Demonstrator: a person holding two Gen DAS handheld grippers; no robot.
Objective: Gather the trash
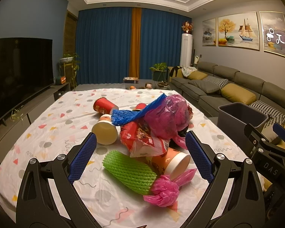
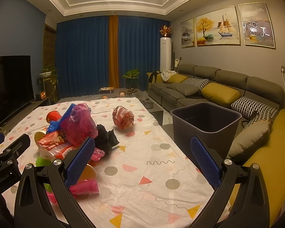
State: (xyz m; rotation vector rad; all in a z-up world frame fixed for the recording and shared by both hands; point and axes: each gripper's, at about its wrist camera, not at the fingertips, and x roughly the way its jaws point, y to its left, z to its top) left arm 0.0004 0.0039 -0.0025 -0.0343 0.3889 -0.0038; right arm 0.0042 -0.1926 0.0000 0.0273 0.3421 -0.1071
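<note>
A trash pile lies on the patterned tablecloth (image 1: 53, 117): a green foam net (image 1: 129, 171), a small pink bag (image 1: 165, 190), an orange paper cup (image 1: 172, 161), a red snack wrapper (image 1: 142, 138), a large pink bag (image 1: 167, 117), a blue foam net (image 1: 134, 112), a red cup (image 1: 104, 105) and a tan cup (image 1: 104, 133). My left gripper (image 1: 140, 155) is open and empty, just above the green net and orange cup. My right gripper (image 2: 142, 157) is open and empty over bare cloth, right of the pile (image 2: 76, 129). A red crumpled ball (image 2: 123, 118) lies apart. A black bag (image 2: 106, 138) lies by the pile.
A dark grey bin (image 2: 205, 121) stands on the floor off the table's right edge, also seen in the left wrist view (image 1: 241, 115). A grey sofa (image 2: 218, 91) with cushions runs along the right wall. A TV (image 1: 19, 72) stands at the left.
</note>
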